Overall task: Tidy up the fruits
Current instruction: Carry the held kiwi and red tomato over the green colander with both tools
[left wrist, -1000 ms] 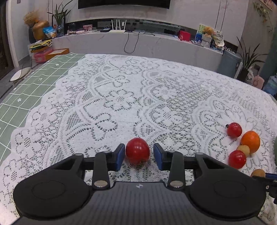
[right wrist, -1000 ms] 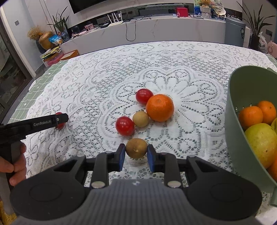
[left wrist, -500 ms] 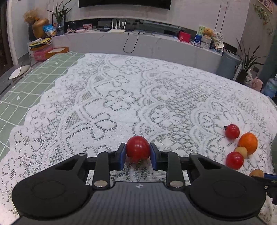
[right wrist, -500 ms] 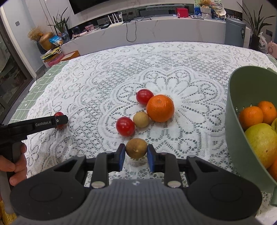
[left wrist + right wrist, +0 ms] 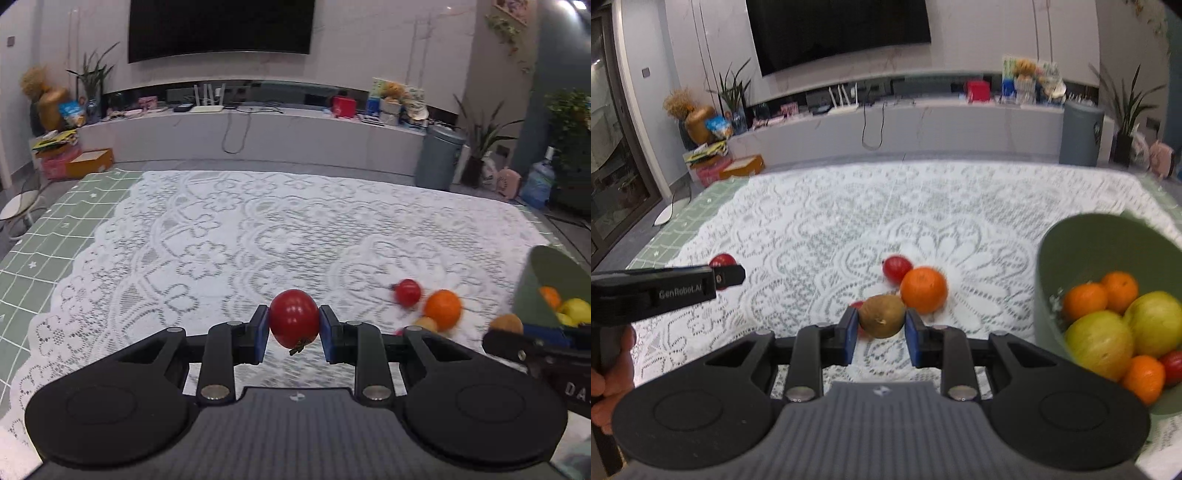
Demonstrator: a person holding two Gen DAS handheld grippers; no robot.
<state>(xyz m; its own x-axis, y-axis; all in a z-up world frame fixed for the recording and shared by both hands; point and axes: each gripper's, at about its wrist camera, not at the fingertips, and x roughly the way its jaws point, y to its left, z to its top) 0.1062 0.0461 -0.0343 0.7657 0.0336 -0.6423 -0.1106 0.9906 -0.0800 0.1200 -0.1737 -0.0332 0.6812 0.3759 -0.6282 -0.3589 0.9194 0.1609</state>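
Observation:
My left gripper is shut on a red tomato and holds it above the lace cloth. My right gripper is shut on a brown kiwi, also lifted. In the right wrist view the left gripper shows at the left with its tomato. On the cloth lie an orange, a red tomato and another red tomato mostly hidden behind my finger. A green bowl at the right holds oranges, yellow-green apples and a tomato.
The table carries a white lace cloth over a green checked cover. Beyond the far edge stand a low white TV bench, a grey bin and potted plants. A hand holds the left gripper's handle.
Both grippers have risen from the cloth, the left with the tomato and the right with the kiwi. Before that the left jaws closed on the tomato. Both views now tilt up.

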